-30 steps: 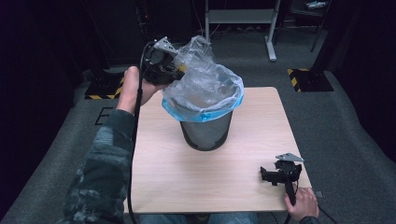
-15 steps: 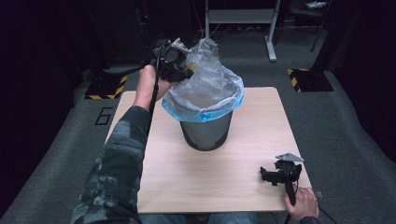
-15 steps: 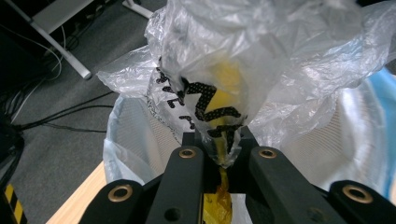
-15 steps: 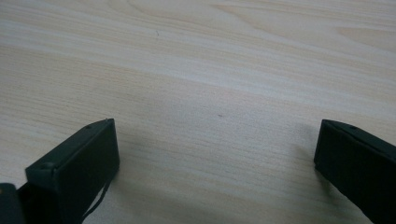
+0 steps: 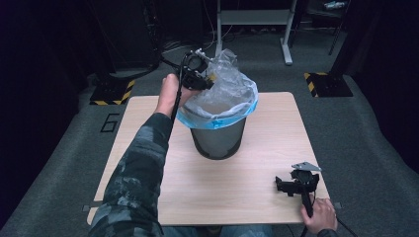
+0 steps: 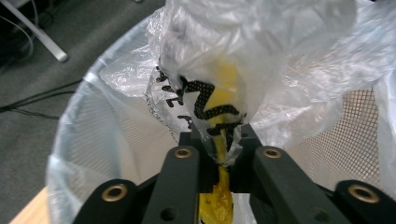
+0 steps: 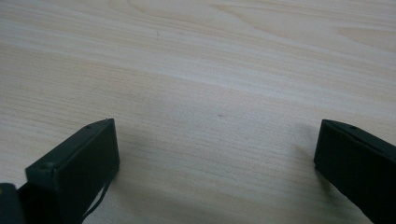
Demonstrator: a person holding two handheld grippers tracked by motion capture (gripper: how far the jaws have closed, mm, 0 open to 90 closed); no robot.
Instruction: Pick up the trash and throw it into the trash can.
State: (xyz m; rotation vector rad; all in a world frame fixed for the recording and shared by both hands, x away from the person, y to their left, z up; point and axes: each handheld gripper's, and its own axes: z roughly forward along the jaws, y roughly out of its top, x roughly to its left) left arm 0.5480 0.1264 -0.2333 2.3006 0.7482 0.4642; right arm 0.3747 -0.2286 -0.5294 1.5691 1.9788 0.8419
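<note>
The left gripper (image 5: 205, 81), clamped on the clear bin liner (image 6: 243, 70), has carried it down behind the mesh wastebasket (image 5: 217, 140), probably to seat it over the rim; the right gripper (image 5: 291, 185) rests wide open on the table (image 7: 210, 70)

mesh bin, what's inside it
A clear plastic liner lines the mesh bin, its edge folded over the rim. The left gripper pinches a bunched part with yellow and black print. The bin's bottom is hidden.

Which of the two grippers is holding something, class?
The left gripper, shut on the clear plastic bag above the mesh bin; the right gripper rests open on the table.
</note>
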